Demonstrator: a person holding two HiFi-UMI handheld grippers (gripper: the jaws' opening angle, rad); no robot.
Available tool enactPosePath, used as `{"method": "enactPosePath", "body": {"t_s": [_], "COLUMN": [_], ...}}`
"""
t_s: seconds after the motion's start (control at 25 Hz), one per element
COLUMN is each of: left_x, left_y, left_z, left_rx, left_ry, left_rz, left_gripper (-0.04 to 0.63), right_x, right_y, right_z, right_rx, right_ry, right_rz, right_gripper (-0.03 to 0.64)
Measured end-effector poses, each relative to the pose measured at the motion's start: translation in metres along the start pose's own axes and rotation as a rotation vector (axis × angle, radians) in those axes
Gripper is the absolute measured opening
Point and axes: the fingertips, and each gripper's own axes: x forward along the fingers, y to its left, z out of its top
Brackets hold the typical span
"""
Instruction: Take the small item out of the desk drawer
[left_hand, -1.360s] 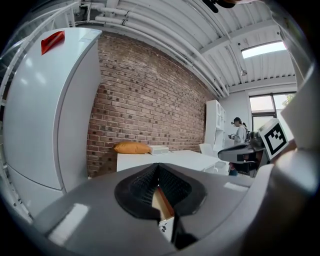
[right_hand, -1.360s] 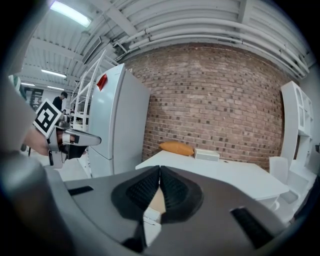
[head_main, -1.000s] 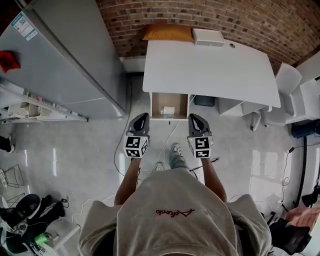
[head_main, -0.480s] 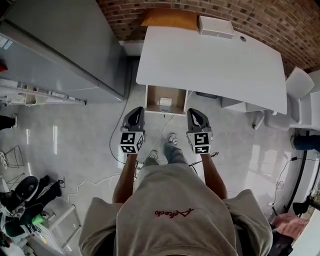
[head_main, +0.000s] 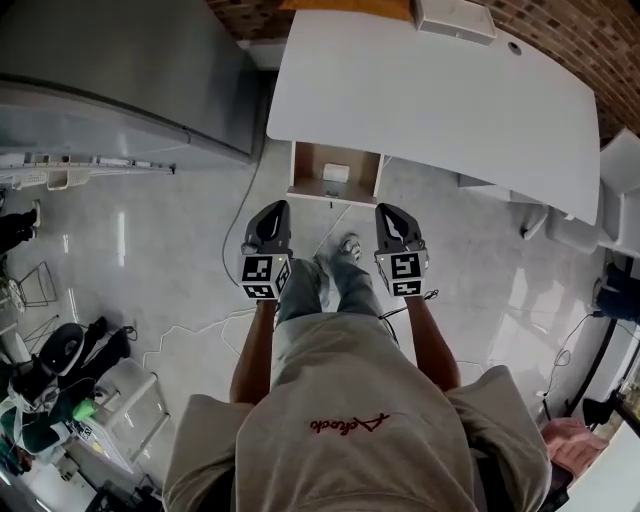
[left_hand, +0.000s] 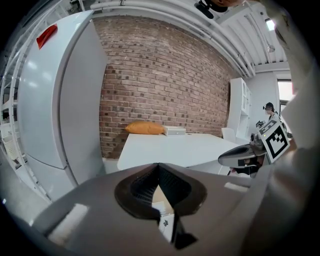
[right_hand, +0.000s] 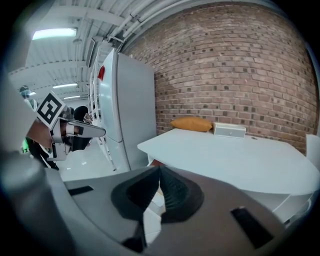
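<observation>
smooth white desk (head_main: 440, 95) at upper centre, rough brick wall (head_main: 560, 28) behind, glossy floor (head_main: 150, 260) around. small white box (head_main: 336, 172) lies in the open wooden drawer (head_main: 303, 165); left gripper (head_main: 272, 212) and right gripper (head_main: 392, 214) below, fingers pressed together.

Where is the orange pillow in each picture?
Head view: the orange pillow is at the very top edge, near the middle, partly cut off.
Left gripper view: the pillow is left of centre, against the brick wall.
Right gripper view: it is a little right of centre.
Shared landmark: the white box just to its right.
</observation>
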Motion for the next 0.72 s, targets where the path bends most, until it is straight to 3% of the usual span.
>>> {"method": "enactPosePath", "body": {"t_s": [0.44,0.72], "left_x": [0.027,0.058], "left_y": [0.009,0.034], "left_z": [-0.050,-0.079], "left_rx": [-0.028,0.027], "left_ry": [0.064,0.077], "left_rz": [-0.049,-0.137], "left_gripper": [0.009,0.009], "right_x": [0.021,0.044], "right_y": [0.012,0.032], "right_z": [-0.051,-0.082], "right_rx": [0.031,0.053], "right_ry": [0.067,0.111], "right_rz": [-0.013,-0.070], "right_gripper": [0.012,0.012]}}
